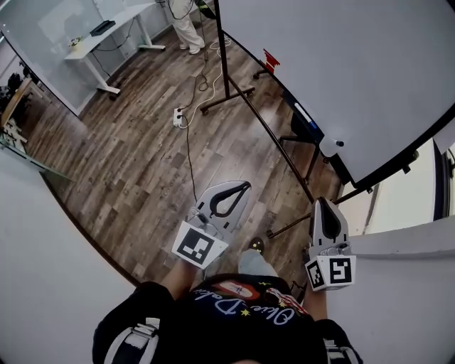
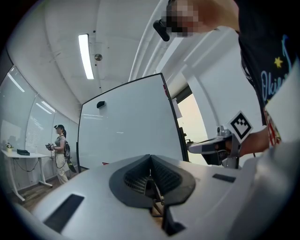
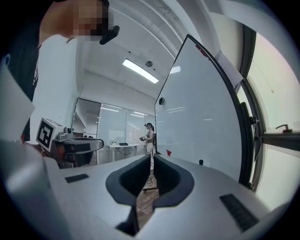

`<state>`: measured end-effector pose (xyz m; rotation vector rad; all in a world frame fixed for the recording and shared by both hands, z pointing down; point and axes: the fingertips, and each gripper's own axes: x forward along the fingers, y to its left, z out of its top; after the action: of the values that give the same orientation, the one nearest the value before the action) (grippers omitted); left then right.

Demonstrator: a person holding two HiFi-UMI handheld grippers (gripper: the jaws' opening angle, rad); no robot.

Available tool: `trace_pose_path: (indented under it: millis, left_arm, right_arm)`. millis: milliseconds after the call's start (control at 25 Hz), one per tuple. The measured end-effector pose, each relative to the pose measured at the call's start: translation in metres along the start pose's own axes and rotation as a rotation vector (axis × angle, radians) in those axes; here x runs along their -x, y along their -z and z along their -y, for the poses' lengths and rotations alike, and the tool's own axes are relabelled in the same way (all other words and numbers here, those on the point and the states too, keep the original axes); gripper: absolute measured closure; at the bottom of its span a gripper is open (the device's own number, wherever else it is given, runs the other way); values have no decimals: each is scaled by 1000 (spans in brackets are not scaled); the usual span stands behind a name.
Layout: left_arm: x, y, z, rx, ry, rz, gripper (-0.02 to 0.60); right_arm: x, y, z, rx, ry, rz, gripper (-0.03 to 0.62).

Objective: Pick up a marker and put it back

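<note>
Wood-plank floor (image 1: 128, 149), with a big whiteboard (image 1: 341, 71) on a black rolling stand along the right side. The marker (image 1: 302, 112) looks to be the slim blue-and-white piece lying on the board's bottom ledge, about mid-length; it's too small to be sure. Red bit (image 1: 271, 60) farther along the same edge, white round thing (image 1: 330, 146) nearer.

Both grippers are near, well apart from that ledge, just ahead of the wearer's dark printed shirt (image 1: 242, 306).
- Left gripper (image 1: 245, 185): fingers clenched tip to tip, nothing between them.
- Right gripper (image 1: 320, 201): fingers clenched too, empty, pointing at the floor near the stand's foot.

A shoe (image 1: 254, 245) shows on the floor between them. Power strip (image 1: 178, 116) with a cable lies on the floor near the stand's far foot. Far left, a white worktop (image 1: 131, 15) carries a dark box (image 1: 102, 27), next to a glass wall. A second person (image 1: 186, 25) in light trousers stands at the far end.
</note>
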<state>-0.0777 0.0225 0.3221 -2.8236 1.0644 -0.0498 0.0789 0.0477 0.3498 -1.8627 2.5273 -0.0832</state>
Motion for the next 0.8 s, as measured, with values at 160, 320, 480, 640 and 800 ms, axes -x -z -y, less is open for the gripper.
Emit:
trace_pose_path:
  millis: [160,320,480,640,800]
  left_arm:
    - [-21,-3,2,-19,14,-11,578]
    - [-43,-4,0,-24,18,1,577]
    - [-65,-3,-5,-18,13,3,578]
    - [-87,1,-5,-17,11,-7,578]
    - [-104,-4,-2,-23,22,3,577]
  right_arm:
    - [-9,-1,19,0,6,3,589]
    - [-18,-2,39,4,18,9,582]
    - [-28,-5,59,9,23,15,579]
    - [-33,-3,79,11,35,12,577]
    - [-38,-7,93,15,40,34,574]
